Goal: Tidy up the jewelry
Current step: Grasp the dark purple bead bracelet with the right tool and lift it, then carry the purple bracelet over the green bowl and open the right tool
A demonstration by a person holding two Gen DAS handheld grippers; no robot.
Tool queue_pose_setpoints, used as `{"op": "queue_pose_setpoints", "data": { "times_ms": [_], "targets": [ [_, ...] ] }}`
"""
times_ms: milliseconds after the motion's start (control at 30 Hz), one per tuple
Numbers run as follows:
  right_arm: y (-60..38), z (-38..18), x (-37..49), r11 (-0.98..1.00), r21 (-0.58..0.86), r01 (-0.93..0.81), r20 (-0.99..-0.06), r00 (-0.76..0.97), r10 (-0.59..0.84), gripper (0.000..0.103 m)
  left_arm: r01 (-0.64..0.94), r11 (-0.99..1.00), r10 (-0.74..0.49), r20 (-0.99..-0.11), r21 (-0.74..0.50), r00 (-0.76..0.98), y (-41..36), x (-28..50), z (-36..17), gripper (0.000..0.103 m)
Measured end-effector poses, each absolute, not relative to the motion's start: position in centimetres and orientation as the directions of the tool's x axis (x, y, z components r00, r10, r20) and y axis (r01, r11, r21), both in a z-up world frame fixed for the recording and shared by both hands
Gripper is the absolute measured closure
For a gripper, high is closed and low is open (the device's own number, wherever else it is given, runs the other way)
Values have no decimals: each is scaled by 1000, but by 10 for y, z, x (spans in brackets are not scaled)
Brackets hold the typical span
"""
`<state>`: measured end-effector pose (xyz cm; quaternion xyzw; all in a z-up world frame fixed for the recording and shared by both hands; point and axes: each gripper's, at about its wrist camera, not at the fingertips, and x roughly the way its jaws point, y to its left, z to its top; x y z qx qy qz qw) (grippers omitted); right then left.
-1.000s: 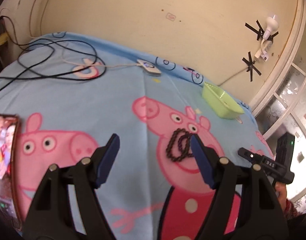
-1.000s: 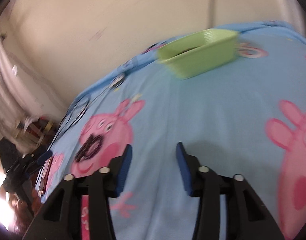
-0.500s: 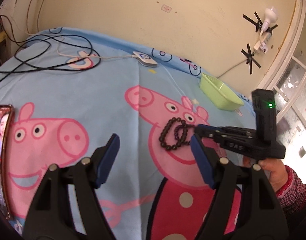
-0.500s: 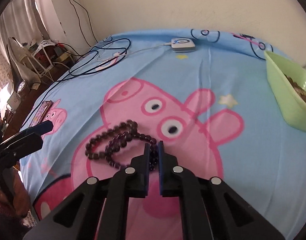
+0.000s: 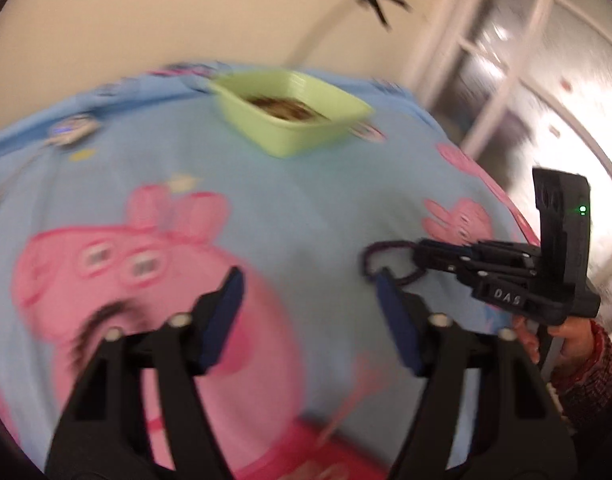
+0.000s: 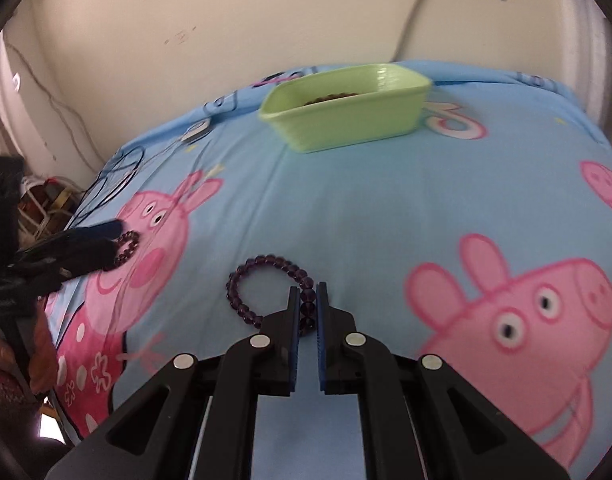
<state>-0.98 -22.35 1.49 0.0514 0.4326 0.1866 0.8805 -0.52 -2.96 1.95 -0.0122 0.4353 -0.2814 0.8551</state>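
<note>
Motion blur smears the left wrist view; beside the green tray [image 5: 290,120], the right tool's [image 5: 419,258] bracelet [image 5: 381,250] is indistinct.

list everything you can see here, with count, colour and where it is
purple bead bracelet: one, dark purple, pinched in the right gripper above the sheet
second bead bracelet: one, dark, lying on the sheet by the left gripper's tip
green tray: one, light green, far end of the bed, brown beads inside
bed sheet: one, blue with pink pig prints, covers the bed
cables: several, black, far left edge of the bed
white device: one, near the cables
right gripper: black, blue pads, shut on the bracelet
left gripper: black, blue pads, open
</note>
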Motion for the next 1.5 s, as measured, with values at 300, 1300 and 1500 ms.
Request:
{"op": "queue_pose_setpoints", "data": {
  "times_ms": [300,1300,1500],
  "targets": [
    [-228,11,-8,920,209,-333,-746,554,369,103,523,807,-474,-828,-272,299,-97,22,-6,54],
    [-214,55,204,902,338,-270,-617,660,429,103,284,922,-381,-739,-262,556,-66,209,49,88],
    [-244,55,151,876,414,-247,-562,688,460,103,300,915,-402,-681,-271,613,-45,146,60,70]
  ]
}}
